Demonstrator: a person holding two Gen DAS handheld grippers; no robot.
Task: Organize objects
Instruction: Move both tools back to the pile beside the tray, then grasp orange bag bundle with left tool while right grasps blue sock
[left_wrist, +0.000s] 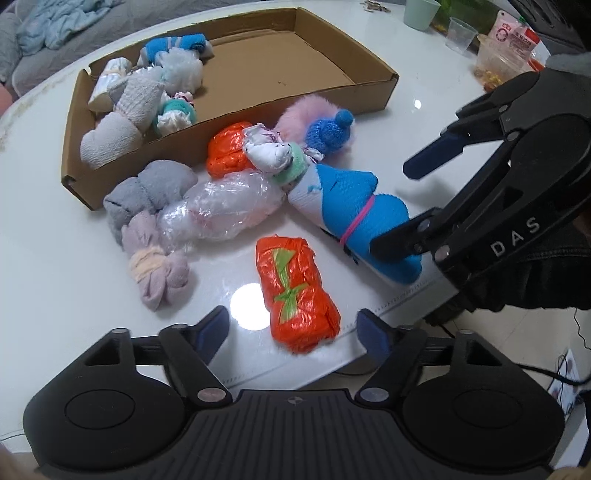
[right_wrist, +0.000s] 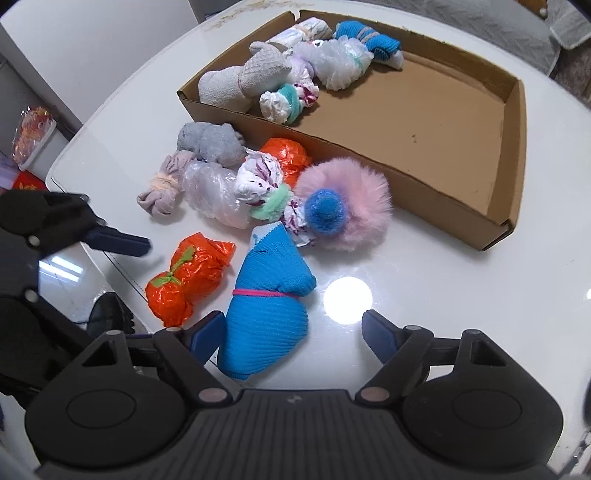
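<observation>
- Left wrist view: the left gripper (left_wrist: 293, 328) is held open around the orange plastic bundle (left_wrist: 297, 293), not pressed, near the white table's (left_wrist: 55, 266) front edge.
- The right gripper (right_wrist: 293, 332) is held open around the blue knitted bundle (right_wrist: 267, 306).

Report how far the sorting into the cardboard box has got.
Partly done. Several bundles already lie at one end of the cardboard box; the rest of it is bare. In hand: nothing gripped yet. The left hand-held gripper straddles the orange bundle; the right hand-held gripper straddles the blue sock roll. Left: those two plus the pink fluffy ball and the other bundles on the table.
</observation>
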